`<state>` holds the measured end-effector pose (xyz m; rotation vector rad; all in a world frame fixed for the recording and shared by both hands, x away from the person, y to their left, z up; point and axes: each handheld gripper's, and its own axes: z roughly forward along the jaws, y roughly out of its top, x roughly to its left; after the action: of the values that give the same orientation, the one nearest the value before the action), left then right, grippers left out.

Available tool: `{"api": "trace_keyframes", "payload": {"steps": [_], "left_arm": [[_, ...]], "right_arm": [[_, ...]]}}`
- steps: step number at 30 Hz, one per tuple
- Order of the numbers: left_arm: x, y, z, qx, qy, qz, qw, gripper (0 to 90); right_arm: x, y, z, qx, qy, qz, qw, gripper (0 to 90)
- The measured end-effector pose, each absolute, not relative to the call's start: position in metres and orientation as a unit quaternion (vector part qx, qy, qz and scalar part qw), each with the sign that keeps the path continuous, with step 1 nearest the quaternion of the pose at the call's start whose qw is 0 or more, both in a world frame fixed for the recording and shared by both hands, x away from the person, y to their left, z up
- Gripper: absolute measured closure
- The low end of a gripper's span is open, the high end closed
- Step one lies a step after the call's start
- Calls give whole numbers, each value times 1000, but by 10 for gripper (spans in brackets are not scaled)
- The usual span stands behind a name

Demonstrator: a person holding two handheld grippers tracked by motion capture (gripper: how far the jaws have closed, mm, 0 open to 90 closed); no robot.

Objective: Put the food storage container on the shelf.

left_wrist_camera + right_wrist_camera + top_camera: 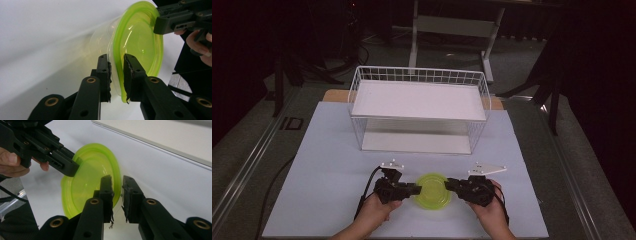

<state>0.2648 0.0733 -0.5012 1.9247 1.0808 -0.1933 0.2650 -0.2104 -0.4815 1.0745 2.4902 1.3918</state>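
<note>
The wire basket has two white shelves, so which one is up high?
The top shelf, the bigger white board level with the rim of the wire basket. The lower shelf lies at the bottom, near the table.

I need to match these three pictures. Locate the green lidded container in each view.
High view: green lidded container at bottom centre, between both hand-held grippers.
Left gripper view: upper centre-right, rim between the jaws.
Right gripper view: centre-left, rim between the jaws.
Shared landmark: the white table.
</note>
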Motion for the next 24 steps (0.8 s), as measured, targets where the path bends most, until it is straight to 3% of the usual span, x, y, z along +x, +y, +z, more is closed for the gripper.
{"api": "trace_keyframes", "payload": {"steps": [16,24], "left_arm": [[260,73,-495,764,451,-78,454,817],[268,80,-478,758,450,-53,468,818]], "right_arm": [[261,-211,-476,338,823,454,53,837],[271,-206,-460,330,819,464,67,836]]}}
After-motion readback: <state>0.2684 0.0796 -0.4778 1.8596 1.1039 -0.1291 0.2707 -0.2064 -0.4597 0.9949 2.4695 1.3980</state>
